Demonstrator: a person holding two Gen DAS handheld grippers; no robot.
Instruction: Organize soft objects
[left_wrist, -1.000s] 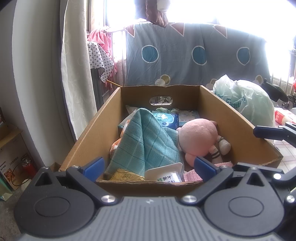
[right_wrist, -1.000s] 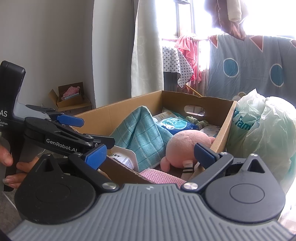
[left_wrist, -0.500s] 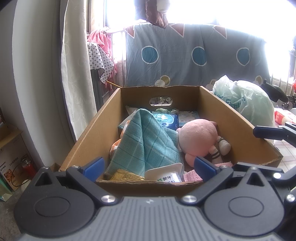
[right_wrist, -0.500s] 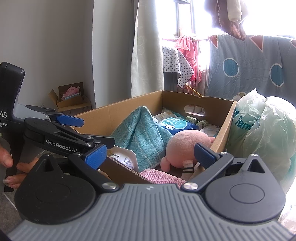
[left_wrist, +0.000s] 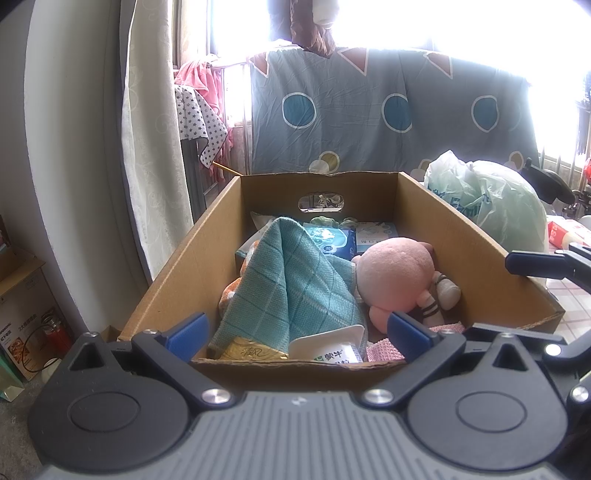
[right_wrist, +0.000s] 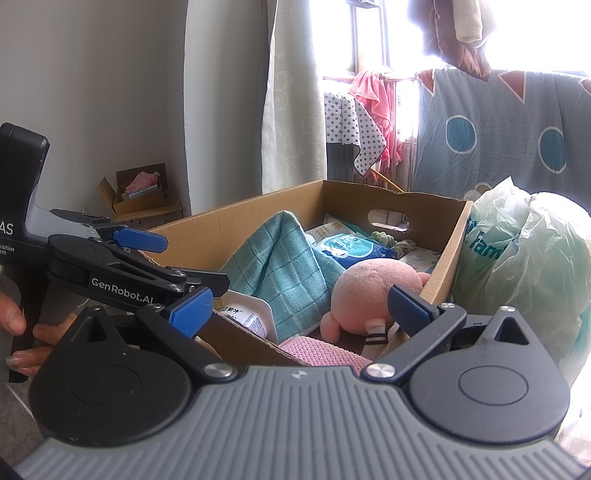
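An open cardboard box (left_wrist: 192, 266) (right_wrist: 229, 225) holds a teal checked cloth (left_wrist: 291, 288) (right_wrist: 280, 266), a pink plush toy (left_wrist: 395, 273) (right_wrist: 369, 291), a pink knitted cloth (left_wrist: 380, 350) (right_wrist: 321, 350), blue wipe packs (left_wrist: 332, 240) and a white tub (left_wrist: 328, 349). My left gripper (left_wrist: 297, 328) is open and empty just before the box's near wall; it also shows in the right wrist view (right_wrist: 155, 258). My right gripper (right_wrist: 301, 308) is open and empty at the box's near right corner.
A pale green plastic bag (left_wrist: 491, 203) (right_wrist: 524, 258) stands right of the box. A patterned blue sheet (left_wrist: 388, 110) hangs behind it, with a curtain (left_wrist: 155, 147) at the left. Small cardboard boxes (right_wrist: 144, 195) sit on the floor by the wall.
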